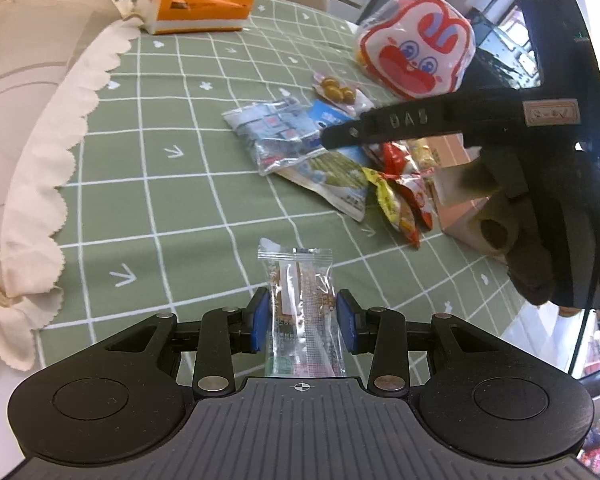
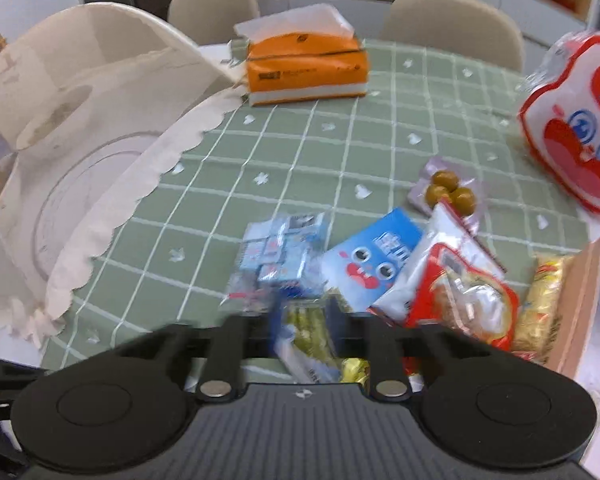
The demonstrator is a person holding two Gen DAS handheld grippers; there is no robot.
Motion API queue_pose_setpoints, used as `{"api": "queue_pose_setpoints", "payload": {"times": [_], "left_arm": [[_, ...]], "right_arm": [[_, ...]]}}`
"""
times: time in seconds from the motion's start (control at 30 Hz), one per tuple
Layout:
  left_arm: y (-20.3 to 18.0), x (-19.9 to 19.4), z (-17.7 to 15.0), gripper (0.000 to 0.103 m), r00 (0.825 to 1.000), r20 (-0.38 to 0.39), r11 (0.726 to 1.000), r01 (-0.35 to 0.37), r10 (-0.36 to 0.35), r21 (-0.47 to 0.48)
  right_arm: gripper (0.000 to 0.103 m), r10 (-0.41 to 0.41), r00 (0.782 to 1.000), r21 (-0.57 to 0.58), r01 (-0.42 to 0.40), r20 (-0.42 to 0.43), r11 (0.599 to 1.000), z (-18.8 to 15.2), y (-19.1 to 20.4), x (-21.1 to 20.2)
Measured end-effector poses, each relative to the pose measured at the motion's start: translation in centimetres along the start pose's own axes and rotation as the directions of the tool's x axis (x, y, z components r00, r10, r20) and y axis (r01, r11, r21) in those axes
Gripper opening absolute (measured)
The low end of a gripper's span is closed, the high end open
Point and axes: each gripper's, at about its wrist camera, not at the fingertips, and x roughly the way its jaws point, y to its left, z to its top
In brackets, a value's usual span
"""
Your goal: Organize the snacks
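Observation:
My left gripper (image 1: 302, 314) is shut on a clear-wrapped snack bar (image 1: 300, 300), held above the green checked tablecloth (image 1: 160, 160). My right gripper (image 2: 302, 320) hangs low over the snack pile, its blurred fingers (image 2: 274, 320) on either side of a green-and-white packet (image 2: 308, 332); whether they grip it is unclear. It also shows in the left wrist view (image 1: 420, 124). The pile holds a blue cube bag (image 2: 280, 256), a blue face packet (image 2: 372, 264), a red packet (image 2: 464, 296) and a packet of brown balls (image 2: 448, 192).
A white lined container (image 2: 60, 152) with a scalloped cloth edge stands at the left. An orange tissue box (image 2: 304, 68) sits at the back. A large red-and-white snack bag (image 2: 580, 128) and a pink box (image 2: 580, 300) are at the right. Chairs stand behind the table.

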Motion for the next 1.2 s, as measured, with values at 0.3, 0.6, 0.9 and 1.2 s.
{"api": "queue_pose_setpoints", "payload": {"times": [0.3, 0.6, 0.9, 1.2], "left_arm": [[1.5, -1.1, -0.5, 0.041, 0.999, 0.005, 0.998, -0.042, 0.042, -0.045], [2.3, -1.6, -0.8, 0.041, 0.999, 0.015, 0.997, -0.031, 0.032, -0.065], [1.0, -0.8, -0.9, 0.041, 1.0, -0.002, 1.0, 0.007, -0.007, -0.022], [-2.4, 1.0, -1.3, 0.041, 0.997, -0.051, 0.996, 0.056, -0.053, 0.07]], "right_arm": [[0.072, -0.01, 0.999, -0.019, 0.009, -0.032, 1.0, 1.6, 3.3, 5.6], [0.051, -0.07, 0.997, -0.141, 0.065, -0.031, 0.988, 0.8, 5.3, 3.8], [0.05, -0.043, 0.999, 0.083, 0.044, -0.012, 0.996, -6.7, 1.9, -5.9], [0.051, -0.156, 0.984, 0.351, 0.178, -0.091, 0.919, -16.7, -1.3, -8.7]]}}
